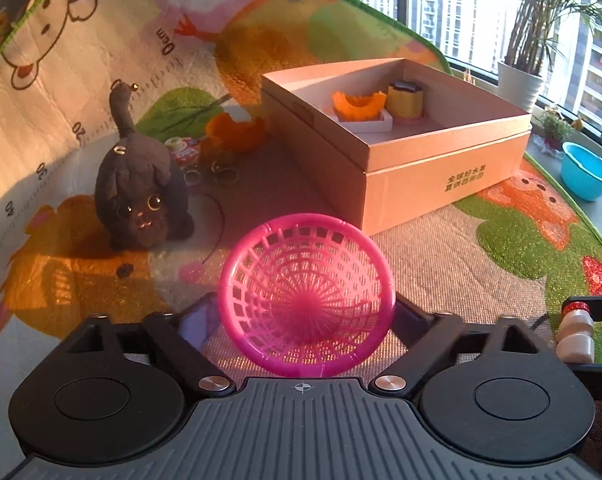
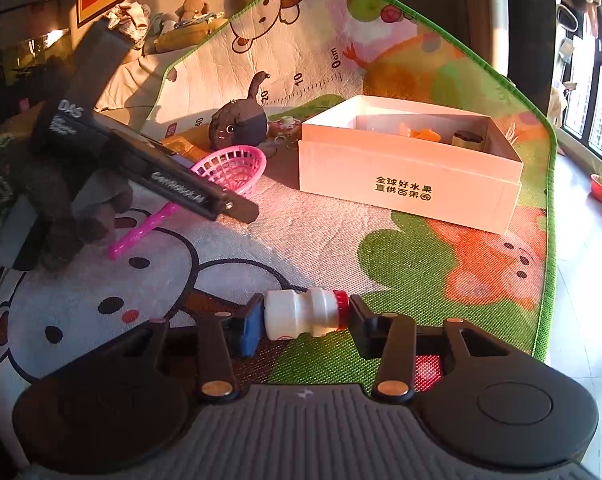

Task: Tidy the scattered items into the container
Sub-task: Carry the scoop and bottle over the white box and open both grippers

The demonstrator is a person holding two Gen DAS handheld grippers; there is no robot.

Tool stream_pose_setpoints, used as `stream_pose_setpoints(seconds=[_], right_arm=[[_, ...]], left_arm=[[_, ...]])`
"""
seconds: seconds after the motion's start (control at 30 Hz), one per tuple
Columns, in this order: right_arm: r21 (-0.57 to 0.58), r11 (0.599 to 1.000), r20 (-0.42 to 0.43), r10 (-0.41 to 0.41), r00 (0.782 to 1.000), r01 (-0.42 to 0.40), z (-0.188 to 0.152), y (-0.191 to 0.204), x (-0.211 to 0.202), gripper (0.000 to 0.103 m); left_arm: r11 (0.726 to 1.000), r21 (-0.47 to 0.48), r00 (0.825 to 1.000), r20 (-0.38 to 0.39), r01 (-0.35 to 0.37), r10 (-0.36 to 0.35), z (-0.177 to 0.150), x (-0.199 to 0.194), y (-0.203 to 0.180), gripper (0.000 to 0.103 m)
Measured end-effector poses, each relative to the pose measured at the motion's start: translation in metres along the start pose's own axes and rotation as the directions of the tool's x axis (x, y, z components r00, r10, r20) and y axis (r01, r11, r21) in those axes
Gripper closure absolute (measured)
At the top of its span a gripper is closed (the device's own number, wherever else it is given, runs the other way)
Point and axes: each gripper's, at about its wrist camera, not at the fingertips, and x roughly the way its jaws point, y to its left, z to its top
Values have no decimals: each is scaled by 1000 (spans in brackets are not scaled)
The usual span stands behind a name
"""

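My left gripper (image 1: pixel 305 320) is shut on a pink plastic strainer basket (image 1: pixel 307 294), held tilted above the mat; it also shows in the right wrist view (image 2: pixel 233 168) with its handle hanging down. My right gripper (image 2: pixel 303 316) is shut on a small white bottle with a red cap (image 2: pixel 301 314), held sideways just above the mat; the bottle also shows in the left wrist view (image 1: pixel 577 332). The open cardboard box (image 1: pixel 421 160) holds an orange pumpkin slice (image 1: pixel 359 104) and a yellow cylinder (image 1: pixel 405 100). The box also shows in the right wrist view (image 2: pixel 405 184).
A dark plush cat (image 1: pixel 141 196) sits left of the box on the play mat (image 1: pixel 481 264), with an orange toy piece (image 1: pixel 233 132), a small red-and-white item (image 1: pixel 183 148) and metal rings (image 1: pixel 221 170) behind it. A blue basin (image 1: pixel 587 176) and potted plant (image 1: pixel 521 84) stand by the window.
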Motion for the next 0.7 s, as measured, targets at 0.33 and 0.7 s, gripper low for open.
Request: stream_pose_setpoints(seconds=[0.33, 0.7], right_arm=[[-2, 1000, -25, -20, 999, 20, 2, -1, -5, 59], [-77, 994, 22, -77, 997, 79, 18, -17, -39, 59]], left_arm=[[991, 77, 992, -72, 112, -107, -32, -44, -33, 17], [961, 177, 977, -76, 211, -201, -24, -68, -73, 18]])
